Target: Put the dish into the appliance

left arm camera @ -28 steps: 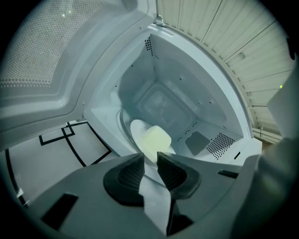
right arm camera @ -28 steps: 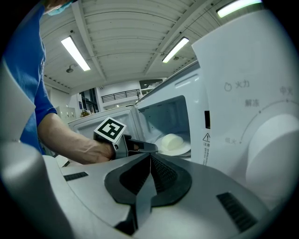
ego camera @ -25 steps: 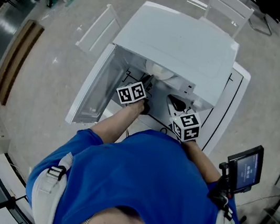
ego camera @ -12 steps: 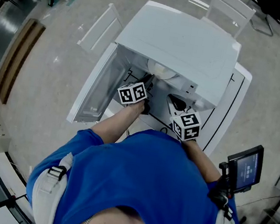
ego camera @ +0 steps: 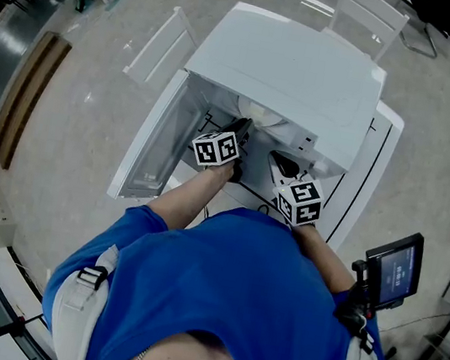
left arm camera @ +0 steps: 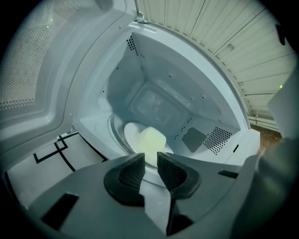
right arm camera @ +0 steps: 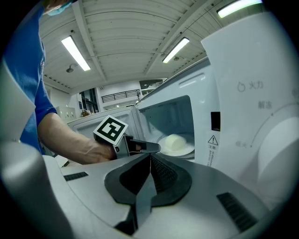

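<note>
A white plate (left arm camera: 132, 136) with a pale bun (left arm camera: 152, 140) on it lies on the turntable inside the open white microwave (ego camera: 287, 66). My left gripper (left arm camera: 150, 161) reaches into the cavity, its jaws a narrow gap apart at the plate's near rim and closed on it. From the right gripper view the left gripper (right arm camera: 156, 147) touches the plate (right arm camera: 181, 150) at its edge. My right gripper (right arm camera: 150, 156) hangs shut and empty outside, in front of the microwave's control panel (right arm camera: 261, 116). In the head view the left gripper (ego camera: 240, 128) is at the opening and the right gripper (ego camera: 280, 165) just beside it.
The microwave door (ego camera: 152, 133) stands swung out to the left. The oven sits on a white table (ego camera: 368, 182) marked with black lines. A white chair (ego camera: 368, 15) stands behind, and a small screen device (ego camera: 393, 271) is at the right.
My left gripper has edged slightly further into the microwave opening. The right gripper has stayed where it was.
</note>
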{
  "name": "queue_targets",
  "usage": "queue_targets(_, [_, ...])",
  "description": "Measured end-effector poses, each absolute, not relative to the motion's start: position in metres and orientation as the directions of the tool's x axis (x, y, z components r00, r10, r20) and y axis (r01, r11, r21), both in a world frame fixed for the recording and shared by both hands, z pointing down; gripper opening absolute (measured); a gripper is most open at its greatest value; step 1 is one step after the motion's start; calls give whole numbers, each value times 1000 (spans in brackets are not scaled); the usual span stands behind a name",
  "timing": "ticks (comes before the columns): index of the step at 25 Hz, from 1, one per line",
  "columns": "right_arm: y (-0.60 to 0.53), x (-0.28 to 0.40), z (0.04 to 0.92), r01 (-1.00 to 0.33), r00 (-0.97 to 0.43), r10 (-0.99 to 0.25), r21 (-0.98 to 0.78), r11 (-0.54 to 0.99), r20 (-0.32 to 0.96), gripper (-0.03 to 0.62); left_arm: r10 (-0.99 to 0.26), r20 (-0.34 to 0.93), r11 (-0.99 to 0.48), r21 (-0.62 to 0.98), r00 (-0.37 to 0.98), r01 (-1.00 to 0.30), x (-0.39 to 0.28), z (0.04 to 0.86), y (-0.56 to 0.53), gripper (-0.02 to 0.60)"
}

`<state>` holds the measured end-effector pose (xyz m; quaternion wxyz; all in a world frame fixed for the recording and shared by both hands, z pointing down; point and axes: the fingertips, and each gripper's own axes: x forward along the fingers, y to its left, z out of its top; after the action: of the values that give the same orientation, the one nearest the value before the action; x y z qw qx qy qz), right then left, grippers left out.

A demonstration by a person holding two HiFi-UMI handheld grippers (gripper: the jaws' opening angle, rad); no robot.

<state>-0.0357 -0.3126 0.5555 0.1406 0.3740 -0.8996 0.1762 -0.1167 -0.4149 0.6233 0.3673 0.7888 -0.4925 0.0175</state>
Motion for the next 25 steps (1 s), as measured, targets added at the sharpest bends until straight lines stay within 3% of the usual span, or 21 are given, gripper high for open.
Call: queue_targets(25, [-317, -27, 557, -734, -670, -638, -207, 647, 379, 2, -773, 351, -259, 585, 528, -768, -116, 615, -420, 86])
